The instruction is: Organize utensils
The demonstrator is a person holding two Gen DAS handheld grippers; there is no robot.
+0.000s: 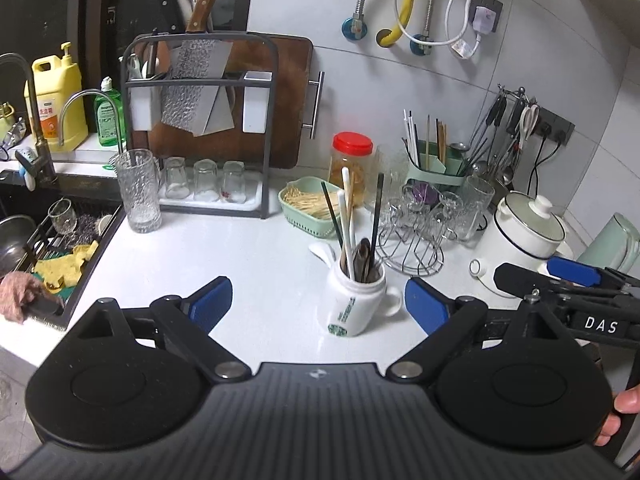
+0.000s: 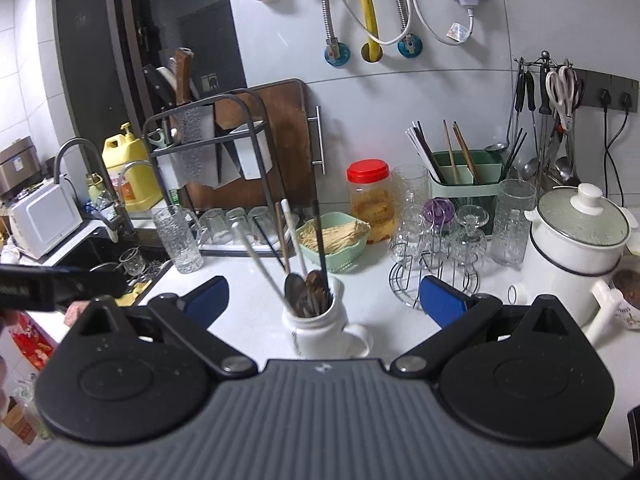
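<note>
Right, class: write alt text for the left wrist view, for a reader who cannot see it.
Open left tongs frame a white mug of chopsticks and spoons on a white kitchen counter. Behind stand a green basket, a red-lidded jar, glasses and a knife rack; a sink lies left, a white pot right.

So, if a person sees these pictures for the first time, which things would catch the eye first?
Probably the white ceramic mug stuffed with chopsticks and spoons, standing on the white countertop between the open fingers of the left hand-held gripper. Next, the large patterned steel cleaver hanging in the dark metal rack at the back left, and the red-lidded clear plastic jar beside the pale green basket of toothpicks.
</note>
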